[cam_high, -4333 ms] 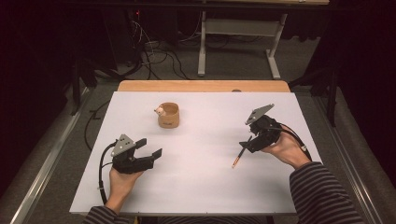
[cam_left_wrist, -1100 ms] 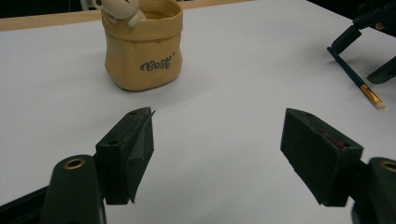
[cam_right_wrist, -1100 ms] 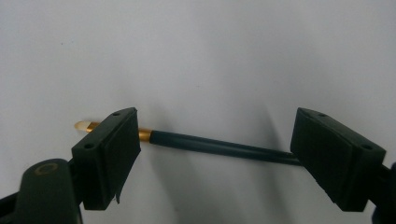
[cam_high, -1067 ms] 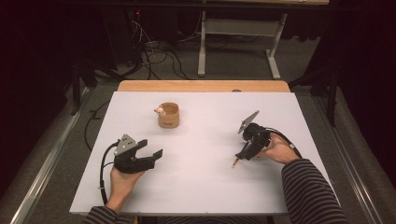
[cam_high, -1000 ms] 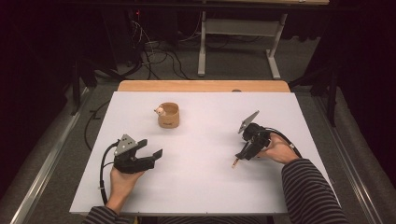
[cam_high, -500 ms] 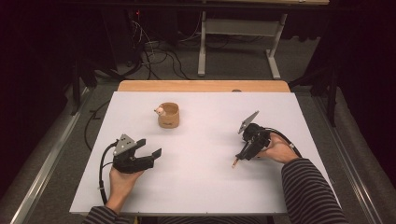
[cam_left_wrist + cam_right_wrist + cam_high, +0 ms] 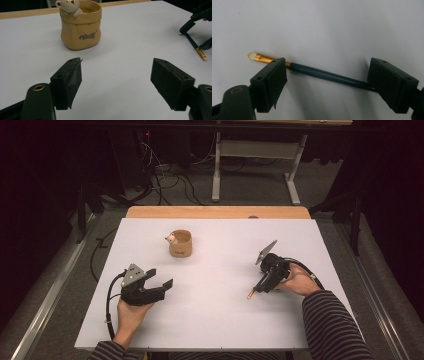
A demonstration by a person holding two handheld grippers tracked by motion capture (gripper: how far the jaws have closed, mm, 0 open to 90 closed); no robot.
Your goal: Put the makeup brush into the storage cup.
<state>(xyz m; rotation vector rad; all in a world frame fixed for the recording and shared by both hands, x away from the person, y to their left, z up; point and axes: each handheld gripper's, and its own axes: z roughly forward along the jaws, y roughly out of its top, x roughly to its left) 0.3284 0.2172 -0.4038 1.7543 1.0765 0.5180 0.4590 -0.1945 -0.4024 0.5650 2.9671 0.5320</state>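
On the right side of the white surface point(image 7: 215, 320), the right gripper point(image 7: 260, 287) tilts down over a slim brush with a dark green handle, gold ferrule and pale tip point(image 7: 322, 74). In the right gripper view its jaws stand wide apart, one on each side of the brush, which lies flat on the surface across the gap between them; the left jaw covers part of the gold ferrule and the right jaw hides the handle's end, and whether either jaw touches the brush cannot be told. In the high view the brush's pale tip point(image 7: 249, 296) points toward the near left.

The left gripper point(image 7: 161, 279) sits near the left edge, held in the person's hand, jaws also wide apart with bare surface between them. Farther off, left of centre, stands a tan ceramic pot shaped like a sack with a small white bear on its rim point(image 7: 81, 26), well apart from both grippers.
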